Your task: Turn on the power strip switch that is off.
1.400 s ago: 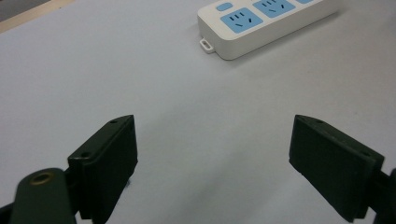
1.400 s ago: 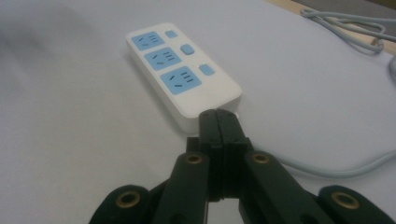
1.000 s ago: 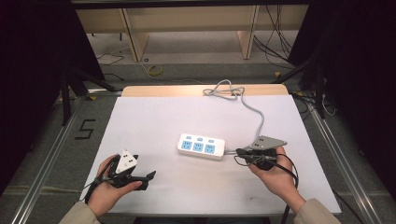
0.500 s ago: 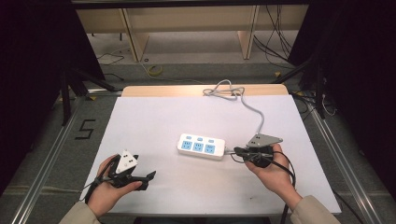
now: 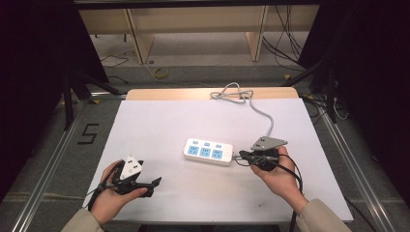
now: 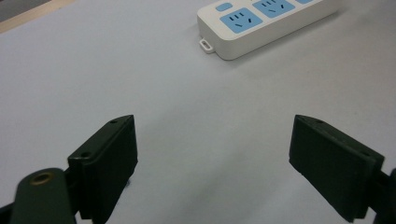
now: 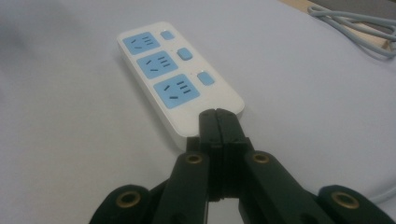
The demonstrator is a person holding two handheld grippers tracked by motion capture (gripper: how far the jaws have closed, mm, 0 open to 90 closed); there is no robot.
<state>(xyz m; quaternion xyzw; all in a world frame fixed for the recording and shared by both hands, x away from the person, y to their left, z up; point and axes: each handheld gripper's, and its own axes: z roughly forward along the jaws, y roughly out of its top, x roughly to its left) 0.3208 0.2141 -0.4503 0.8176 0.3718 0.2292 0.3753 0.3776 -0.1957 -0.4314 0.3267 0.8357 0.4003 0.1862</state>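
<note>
A white power strip (image 5: 208, 151) with three blue sockets lies flat near the middle of the white table (image 5: 159, 121). Its grey cable (image 5: 263, 113) runs off to a coil at the far edge. My right gripper (image 5: 240, 157) is shut, its tips at the strip's right end where the cable leaves. In the right gripper view the jaws (image 7: 217, 114) are pressed together against the near end of the strip (image 7: 173, 79), with nothing seen between them. My left gripper (image 5: 155, 182) rests at the front left, open and empty. Its view shows wide jaws (image 6: 212, 140) and the strip (image 6: 261, 23) farther off.
The coiled grey cable (image 7: 350, 23) lies at the table's far edge by a wooden strip (image 5: 193, 93). Metal rails (image 5: 355, 164) flank the table on both sides. Bare white surface lies between the left gripper and the strip.
The right gripper has edged slightly left toward the strip's end. The left gripper and the strip have kept still.
</note>
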